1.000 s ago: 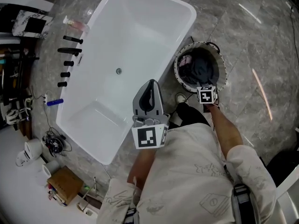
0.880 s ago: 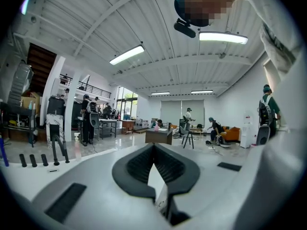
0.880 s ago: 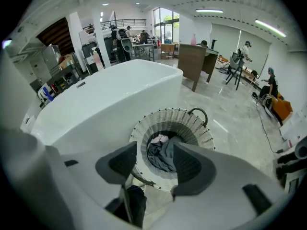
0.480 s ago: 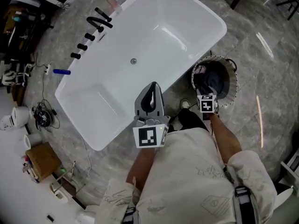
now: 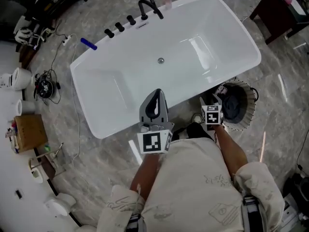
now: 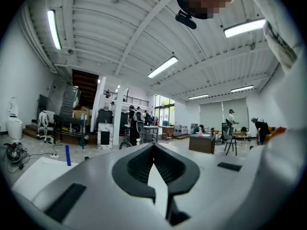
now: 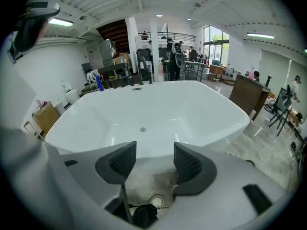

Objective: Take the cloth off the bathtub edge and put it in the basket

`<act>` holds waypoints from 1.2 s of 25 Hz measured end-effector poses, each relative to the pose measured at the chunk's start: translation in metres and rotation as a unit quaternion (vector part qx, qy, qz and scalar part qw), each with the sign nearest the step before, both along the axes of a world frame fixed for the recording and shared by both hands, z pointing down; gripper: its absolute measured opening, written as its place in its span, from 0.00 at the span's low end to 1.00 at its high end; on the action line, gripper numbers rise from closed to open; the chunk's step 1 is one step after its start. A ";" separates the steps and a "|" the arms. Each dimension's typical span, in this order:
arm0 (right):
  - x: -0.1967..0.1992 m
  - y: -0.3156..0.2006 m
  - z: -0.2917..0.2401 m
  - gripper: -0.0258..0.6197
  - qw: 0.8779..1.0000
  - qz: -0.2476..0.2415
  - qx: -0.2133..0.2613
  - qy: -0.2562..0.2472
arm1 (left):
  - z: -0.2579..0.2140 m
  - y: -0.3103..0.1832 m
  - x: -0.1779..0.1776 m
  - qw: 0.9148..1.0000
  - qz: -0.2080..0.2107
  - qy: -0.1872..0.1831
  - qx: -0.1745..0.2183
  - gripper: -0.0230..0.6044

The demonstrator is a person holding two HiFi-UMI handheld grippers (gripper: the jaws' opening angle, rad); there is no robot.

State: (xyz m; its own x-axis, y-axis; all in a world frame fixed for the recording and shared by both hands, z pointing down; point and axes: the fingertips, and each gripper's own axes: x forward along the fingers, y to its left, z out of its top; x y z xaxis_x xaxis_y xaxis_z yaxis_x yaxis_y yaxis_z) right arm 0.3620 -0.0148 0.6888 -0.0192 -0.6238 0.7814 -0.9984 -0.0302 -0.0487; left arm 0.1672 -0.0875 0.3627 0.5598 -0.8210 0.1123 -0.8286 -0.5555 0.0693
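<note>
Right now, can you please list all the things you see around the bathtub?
bathtub: one, white, centre
taps: about five, black, far rim of bathtub
basket: one, white rim, floor right of bathtub
cloth: one heap, dark, inside basket
blue stick: one, blue, by bathtub's far left corner
cardboard box: one, brown, far left
left claw: one, grey, shut, empty, at near rim
right claw: one, grey, open, empty, beside basket

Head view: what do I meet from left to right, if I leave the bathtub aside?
The cardboard box → blue tube → left gripper → right gripper → basket.
</note>
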 end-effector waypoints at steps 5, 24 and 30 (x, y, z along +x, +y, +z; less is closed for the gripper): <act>-0.059 -0.027 -0.015 0.40 0.998 -0.068 0.020 0.004 | -0.001 -0.003 -0.069 0.998 -0.065 0.005 0.004 0.04; -0.187 -0.112 -0.168 0.43 0.967 -0.177 0.182 -0.009 | -0.010 -0.007 -0.198 0.983 -0.186 0.007 0.008 0.04; -0.194 -0.129 -0.271 0.44 0.939 -0.195 0.283 -0.005 | -0.030 -0.015 -0.196 0.982 -0.185 -0.004 0.021 0.04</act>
State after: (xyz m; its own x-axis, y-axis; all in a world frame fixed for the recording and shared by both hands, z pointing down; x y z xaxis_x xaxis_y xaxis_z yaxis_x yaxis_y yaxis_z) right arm 0.1683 -0.1437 0.4179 -0.3390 -0.8826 0.3256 -0.9272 0.3720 0.0433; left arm -0.0291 -0.1023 0.3332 0.2208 -0.9722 0.0774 -0.9749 -0.2178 0.0455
